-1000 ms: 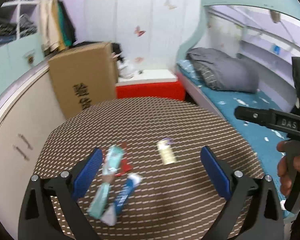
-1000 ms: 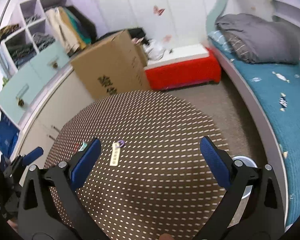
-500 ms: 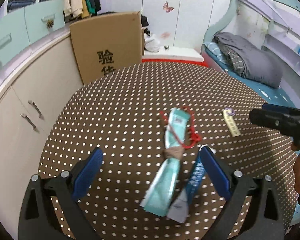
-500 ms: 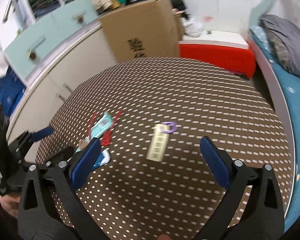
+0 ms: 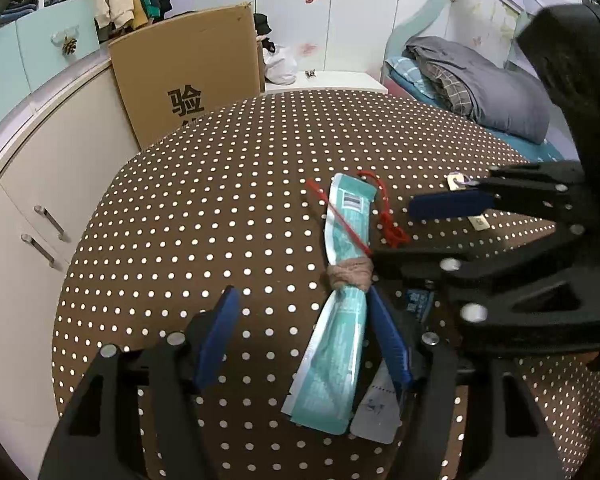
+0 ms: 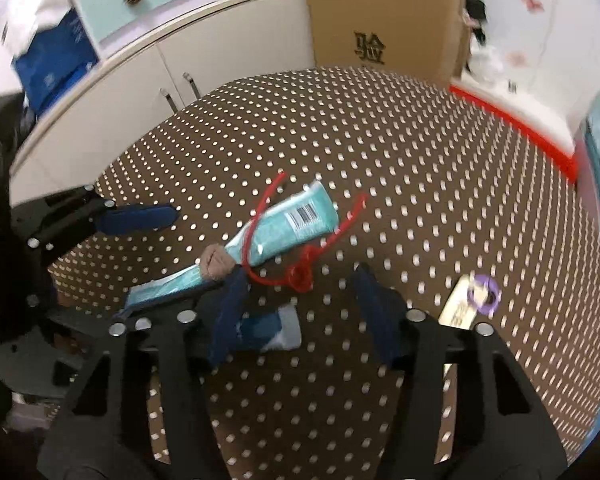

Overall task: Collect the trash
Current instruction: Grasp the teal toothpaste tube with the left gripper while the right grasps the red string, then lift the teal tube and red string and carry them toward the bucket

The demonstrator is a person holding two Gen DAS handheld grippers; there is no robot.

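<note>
Trash lies on the dotted counter [image 5: 204, 216]; my left tool [image 5: 300, 332] has just been closing around the teal wrapper [image 5: 338, 336], my right tool [image 6: 300, 300] over the blue packet [image 6: 274, 330]; neither grips yet.

Long teal plastic wrapper [image 5: 342, 312] lies on the brown polka-dot round table [image 5: 188, 216], red string [image 5: 388, 220] just right of it, small cream tag with purple ring [image 6: 470, 300] further right. Large brown cardboard box [image 5: 192, 76] stands behind the table, white cabinet [image 5: 28, 200] to its left.

Even indoor light; left view is sharp, right view motion-blurred, both bent and dark-cornered by fisheye.
</note>
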